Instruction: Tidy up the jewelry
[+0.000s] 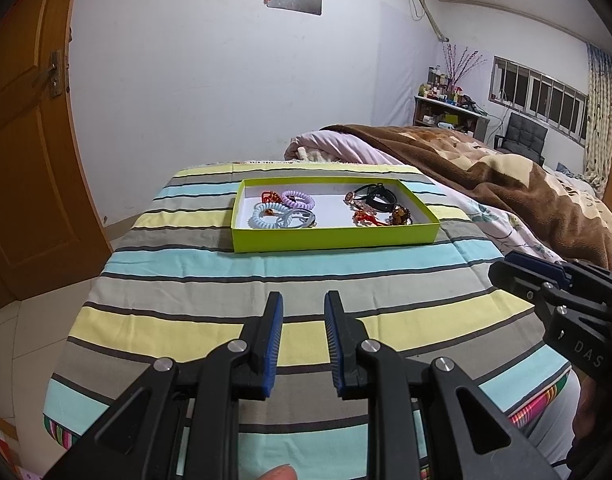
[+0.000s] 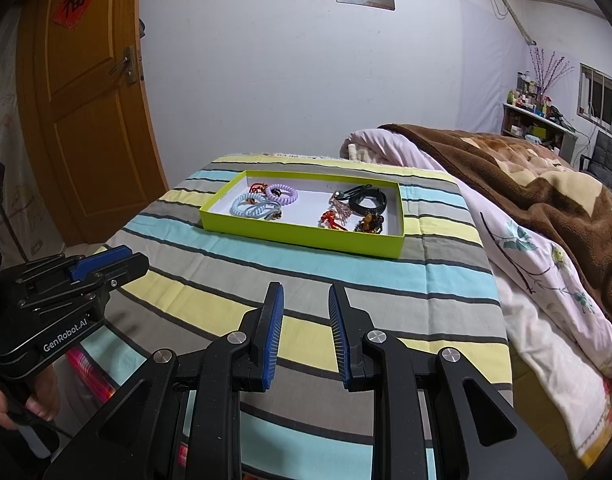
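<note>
A lime-green shallow box [image 1: 334, 237] [image 2: 301, 236] lies on the striped cloth at the far end. Its left part holds a purple coil hair tie [image 1: 297, 199] [image 2: 281, 192], light blue coil ties [image 1: 267, 216] [image 2: 247, 205] and a small red piece. Its right part holds a black band [image 1: 380, 200] [image 2: 370, 202], red trinkets [image 1: 366, 218] and amber beads [image 2: 370, 222]. My left gripper [image 1: 303, 300] is open and empty, well short of the box. My right gripper [image 2: 306, 290] is open and empty, also short of the box.
The striped cloth [image 1: 265, 280] covers a raised surface with a drop at its left edge. A brown blanket and pink quilt [image 2: 526, 208] lie to the right. A wooden door [image 2: 85, 100] stands at the left. The right gripper also shows in the left wrist view [image 1: 502, 266].
</note>
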The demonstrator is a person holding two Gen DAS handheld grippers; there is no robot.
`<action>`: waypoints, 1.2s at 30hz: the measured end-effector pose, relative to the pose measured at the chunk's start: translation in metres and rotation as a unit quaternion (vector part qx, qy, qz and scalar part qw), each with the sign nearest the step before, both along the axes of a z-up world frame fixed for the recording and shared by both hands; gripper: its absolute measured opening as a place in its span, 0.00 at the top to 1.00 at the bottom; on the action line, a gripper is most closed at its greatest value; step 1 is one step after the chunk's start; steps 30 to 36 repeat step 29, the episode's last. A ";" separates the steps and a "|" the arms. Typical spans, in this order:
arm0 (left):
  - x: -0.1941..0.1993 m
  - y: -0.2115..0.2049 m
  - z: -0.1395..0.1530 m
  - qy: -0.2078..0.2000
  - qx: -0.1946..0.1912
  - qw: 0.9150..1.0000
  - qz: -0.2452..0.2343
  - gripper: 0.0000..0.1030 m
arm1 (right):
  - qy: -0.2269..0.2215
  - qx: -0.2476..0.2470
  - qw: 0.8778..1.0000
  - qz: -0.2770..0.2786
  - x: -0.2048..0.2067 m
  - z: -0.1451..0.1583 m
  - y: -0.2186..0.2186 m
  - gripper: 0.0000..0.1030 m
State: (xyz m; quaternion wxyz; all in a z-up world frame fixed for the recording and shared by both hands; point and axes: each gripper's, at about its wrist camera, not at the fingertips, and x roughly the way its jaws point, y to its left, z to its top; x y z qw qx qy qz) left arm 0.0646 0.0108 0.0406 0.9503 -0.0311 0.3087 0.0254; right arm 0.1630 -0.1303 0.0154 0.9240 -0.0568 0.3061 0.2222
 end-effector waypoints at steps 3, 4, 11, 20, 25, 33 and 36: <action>0.000 0.000 0.000 -0.001 0.003 1.000 0.002 0.78 | 0.000 0.000 1.000 0.000 0.000 0.000 0.000 0.77; 0.000 -0.001 0.000 -0.001 0.005 1.000 0.003 0.78 | 0.000 0.000 1.000 0.000 0.000 0.000 0.000 0.77; -0.001 -0.002 0.000 -0.006 0.011 1.000 0.007 0.78 | -0.001 -0.001 1.000 0.001 0.000 0.001 -0.001 0.77; -0.001 -0.001 -0.002 -0.002 0.006 1.000 0.007 0.78 | 0.000 -0.002 1.000 0.001 -0.001 0.001 0.000 0.77; -0.001 0.000 -0.002 -0.004 0.004 1.000 0.008 0.78 | -0.001 -0.003 1.000 0.000 -0.002 0.000 0.000 0.77; -0.001 0.001 -0.003 -0.003 -0.003 1.000 0.005 0.78 | -0.001 -0.003 1.000 0.001 -0.002 0.000 0.000 0.77; -0.001 0.001 -0.003 -0.003 -0.003 1.000 0.005 0.78 | -0.001 -0.003 1.000 0.001 -0.002 0.000 0.000 0.77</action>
